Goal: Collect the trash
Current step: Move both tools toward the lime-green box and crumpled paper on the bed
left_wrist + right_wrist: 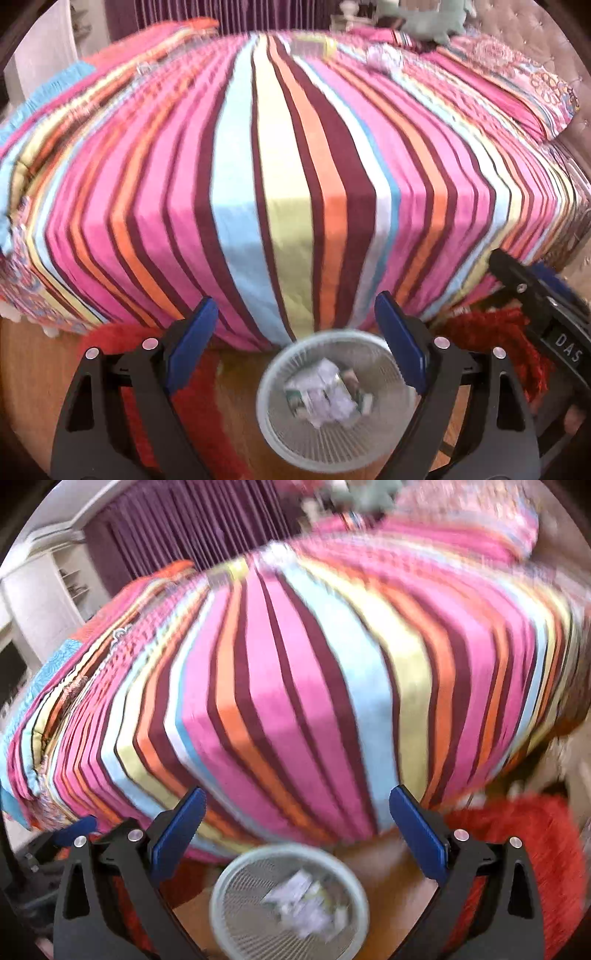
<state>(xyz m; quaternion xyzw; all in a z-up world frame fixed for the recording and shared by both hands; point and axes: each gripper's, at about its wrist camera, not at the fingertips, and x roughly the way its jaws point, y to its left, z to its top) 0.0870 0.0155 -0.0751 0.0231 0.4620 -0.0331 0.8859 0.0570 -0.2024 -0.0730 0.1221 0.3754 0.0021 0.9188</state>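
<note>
We hold the left gripper [295,332], with its black arms and blue pads, spread wide and empty; nothing sits between its fingers [192,347]. Just below and ahead of its tips stands the round pale mesh wastebasket [273,435] on the brown wooden floor [33,369], and inside it we see a heap of crumpled white paper and wrapper trash [325,398]. The basket's rim lies close under our right-hand pad in this view, though we cannot tell whether they touch.

Our right gripper [297,819], of the same black and blue build, also stands wide with nothing between its pads. The same mesh wastebasket [236,915] sits below and between its fingers, with the crumpled trash [306,904] blurred inside. From the left wrist view we see the right gripper's black body [546,306] off to the right of our left tool, near it but apart.

Beyond both tools, filling most of each view, is the bed covered in a striped spread of pink, maroon, orange, light blue and yellow-green [295,166]. On the far side of that bed, well ahead of the left gripper, lies a small crumpled whitish scrap [384,57], and near it a blurred yellow-edged flat item [314,46]. A shaggy red rug [476,332] lies on the floor to either side of the basket. Purple curtains [177,520] hang behind the bed.
</note>
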